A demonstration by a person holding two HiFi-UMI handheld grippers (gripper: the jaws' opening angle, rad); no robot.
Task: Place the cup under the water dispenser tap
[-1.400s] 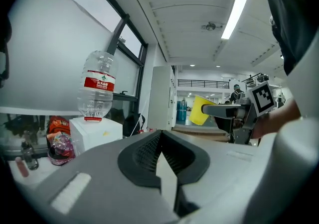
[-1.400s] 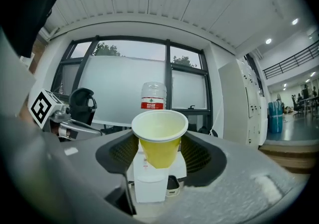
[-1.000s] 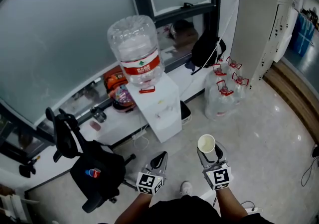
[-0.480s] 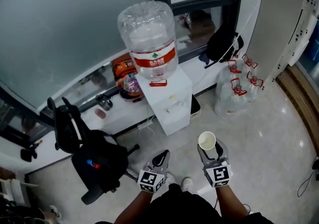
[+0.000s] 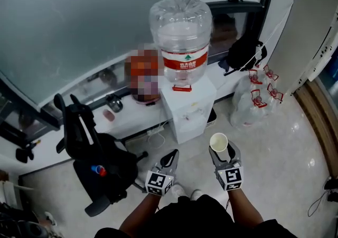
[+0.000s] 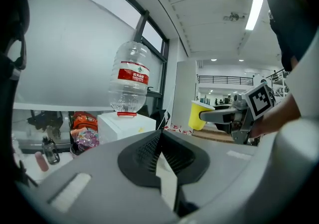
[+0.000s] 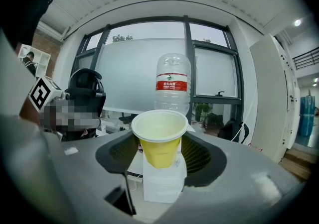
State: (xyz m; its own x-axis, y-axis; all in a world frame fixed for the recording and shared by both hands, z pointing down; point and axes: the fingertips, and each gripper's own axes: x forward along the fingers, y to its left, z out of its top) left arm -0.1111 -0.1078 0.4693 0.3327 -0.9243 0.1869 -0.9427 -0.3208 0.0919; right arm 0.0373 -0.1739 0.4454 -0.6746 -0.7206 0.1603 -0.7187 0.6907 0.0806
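Note:
A yellow paper cup point(image 5: 218, 142) with a white inside stands upright, with my right gripper point(image 5: 221, 150) shut on it; its pads press the cup's sides point(image 7: 159, 146). The white water dispenser point(image 5: 187, 110) stands ahead on the floor, a short way beyond the cup, with a large clear bottle point(image 5: 181, 36) on top. In the right gripper view the bottle point(image 7: 172, 81) rises straight behind the cup and the dispenser body point(image 7: 162, 185) shows below it. My left gripper point(image 5: 170, 158) is shut and empty beside the right one. From its own view the cup point(image 6: 199, 115) shows to the right.
A black office chair point(image 5: 92, 157) stands left of the dispenser. A low white ledge point(image 5: 119, 120) runs along the window behind. Clear bags of empty bottles point(image 5: 253, 99) and a black bag point(image 5: 243, 52) sit to the right, next to a white cabinet point(image 5: 309, 36).
Both grippers have moved forward toward the dispenser, which now sits more centrally and nearer in the head view. The cup stays held in the right gripper; the left stays shut.

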